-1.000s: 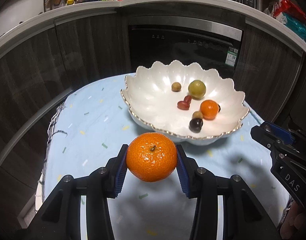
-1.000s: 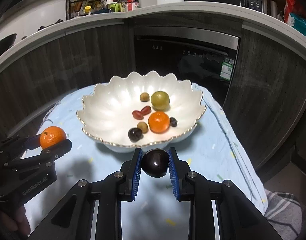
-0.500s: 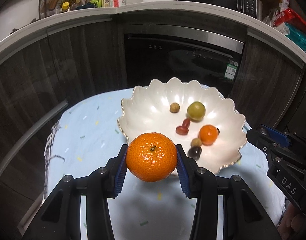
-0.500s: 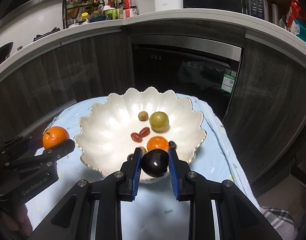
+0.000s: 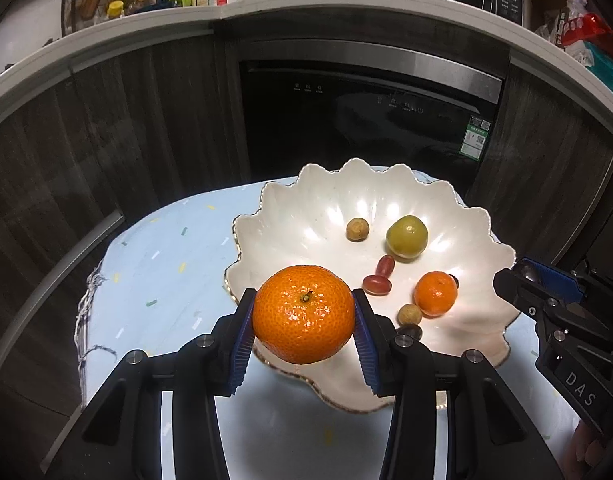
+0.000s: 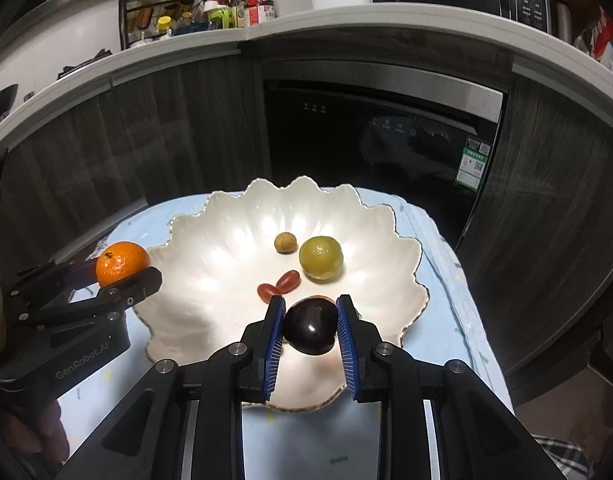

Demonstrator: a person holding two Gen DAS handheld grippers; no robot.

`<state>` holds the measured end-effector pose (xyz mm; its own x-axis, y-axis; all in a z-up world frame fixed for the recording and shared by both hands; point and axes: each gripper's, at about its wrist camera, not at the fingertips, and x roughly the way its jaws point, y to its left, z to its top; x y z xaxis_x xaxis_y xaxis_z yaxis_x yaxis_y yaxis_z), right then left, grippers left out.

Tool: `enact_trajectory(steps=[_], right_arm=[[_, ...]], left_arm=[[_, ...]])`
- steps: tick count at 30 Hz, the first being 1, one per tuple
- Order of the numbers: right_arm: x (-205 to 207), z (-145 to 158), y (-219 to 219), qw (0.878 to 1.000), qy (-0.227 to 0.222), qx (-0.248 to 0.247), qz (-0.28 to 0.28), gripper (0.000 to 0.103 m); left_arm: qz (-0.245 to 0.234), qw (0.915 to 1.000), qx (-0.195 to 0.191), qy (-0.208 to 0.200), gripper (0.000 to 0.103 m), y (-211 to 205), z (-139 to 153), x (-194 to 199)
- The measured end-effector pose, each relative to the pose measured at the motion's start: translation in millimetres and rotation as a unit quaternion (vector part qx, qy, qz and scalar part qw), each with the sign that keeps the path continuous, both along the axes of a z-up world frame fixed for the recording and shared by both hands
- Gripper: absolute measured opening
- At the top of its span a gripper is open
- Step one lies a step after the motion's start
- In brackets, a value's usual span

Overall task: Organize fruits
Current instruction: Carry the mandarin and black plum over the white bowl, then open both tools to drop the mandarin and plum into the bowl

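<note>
- Your left tongs (image 5: 303,316) grip the large mandarin (image 5: 303,314), pads pressed on both its sides; your right tongs (image 6: 310,326) clamp the dark plum (image 6: 309,331) the same way.
- Over the last second you have carried both fruits forward: a second ago each hung over the bare blue cloth at the near edge of the desk (image 5: 154,264), short of the bowl; now each sits over the scalloped white bowl's (image 5: 306,200) near rim.
- The bowl holds a small mandarin (image 5: 435,294), a green fruit (image 5: 406,236), two red grapes (image 5: 376,284) and a few small brown and dark fruits.
- Judging from this, both deliveries are nearly done: you need only clear the rim, lower and release without knocking the fruits already inside.
</note>
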<state>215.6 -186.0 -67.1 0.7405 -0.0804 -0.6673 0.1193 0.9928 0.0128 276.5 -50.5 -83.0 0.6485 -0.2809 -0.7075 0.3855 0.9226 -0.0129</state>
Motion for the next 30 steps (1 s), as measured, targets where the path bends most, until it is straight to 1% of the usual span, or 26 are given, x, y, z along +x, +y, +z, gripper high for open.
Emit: enact_trajectory(steps=[13,17,18,19,20,21,22,23,25,27,29,30], right_arm=[[22.8,-27.6,-8.9,0.999,0.044,0.015,0.001,0.028],[23.5,-32.7,-9.8,0.998,0.053,0.018,-0.001,0.028],[23.8,-33.5,-10.0,0.998,0.055,0.019,-0.001,0.028],[23.9,-33.7,-10.1,0.998,0.056,0.018,-0.001,0.029],[24.3,-33.9,-10.1,0.998,0.058,0.016,-0.001,0.034],[24.6,-33.6,-10.7,0.998,0.058,0.016,-0.002,0.04],[24.8,-33.1,-11.4,0.998,0.056,0.017,-0.003,0.054],[24.0,-32.0,-12.5,0.998,0.052,0.016,-0.007,0.065],[21.7,-28.0,-14.4,0.999,0.039,0.011,-0.016,0.07],[20.6,-24.3,-15.8,0.999,0.031,0.01,-0.021,0.072],[20.3,-21.3,-18.0,0.999,0.027,0.007,-0.029,0.077],[19.9,-20.1,-18.9,0.999,0.025,0.006,-0.032,0.078]], left_arm=[[-0.006,0.9998,0.01,0.019,0.045,-9.4,-21.8,19.0],[-0.003,0.9996,0.003,0.028,0.046,-8.0,-23.9,21.1],[-0.001,0.9996,0.003,0.029,0.046,-7.6,-24.2,21.4],[0.001,0.9996,0.005,0.029,0.052,-7.4,-24.5,21.3],[0.005,0.9997,0.01,0.022,0.06,-7.1,-23.6,20.3],[0.011,0.9998,0.013,0.014,0.078,-6.5,-22.0,18.6],[0.017,0.9998,0.013,0.001,0.087,-5.2,-19.2,16.3],[0.02,0.9997,0.013,-0.008,0.088,-4.3,-16.7,14.8],[0.019,0.9997,0.015,-0.01,0.088,-4.1,-14.9,14.6],[0.019,0.9996,0.017,-0.012,0.088,-3.4,-13.7,13.9],[0.022,0.9996,0.015,-0.012,0.091,-1.5,-12.3,13.0],[0.025,0.9995,0.015,-0.013,0.095,-0.6,-11.5,12.4]])
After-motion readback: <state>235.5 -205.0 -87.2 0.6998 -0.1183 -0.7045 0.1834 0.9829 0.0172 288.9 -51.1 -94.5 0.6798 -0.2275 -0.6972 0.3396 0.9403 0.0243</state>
